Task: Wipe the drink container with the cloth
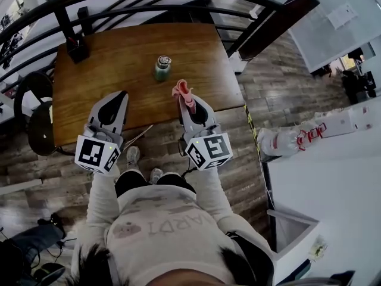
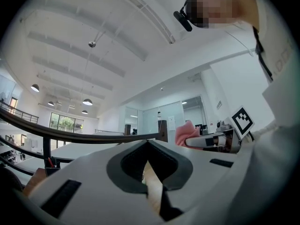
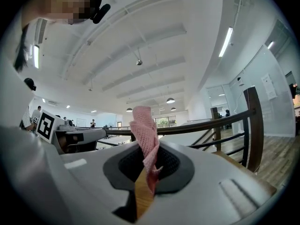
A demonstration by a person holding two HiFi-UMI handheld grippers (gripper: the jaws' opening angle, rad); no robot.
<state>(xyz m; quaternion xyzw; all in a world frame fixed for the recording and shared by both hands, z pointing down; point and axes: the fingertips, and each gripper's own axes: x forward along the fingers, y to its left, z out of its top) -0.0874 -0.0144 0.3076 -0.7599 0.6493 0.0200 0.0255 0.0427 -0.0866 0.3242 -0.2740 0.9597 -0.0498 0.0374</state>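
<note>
A small green drink container with a grey lid stands upright on the wooden table, near its middle. My right gripper is shut on a pink cloth, which sticks up out of the jaws and hangs just near and to the right of the container. My left gripper is shut with nothing in it, held over the table's near edge to the container's left. In the left gripper view the cloth and right gripper show at the right. Both gripper cameras tilt up toward the ceiling.
A black pen holder stands at the table's far left corner. A dark railing curves behind the table. A black chair sits at the table's left end. White counters are at my right.
</note>
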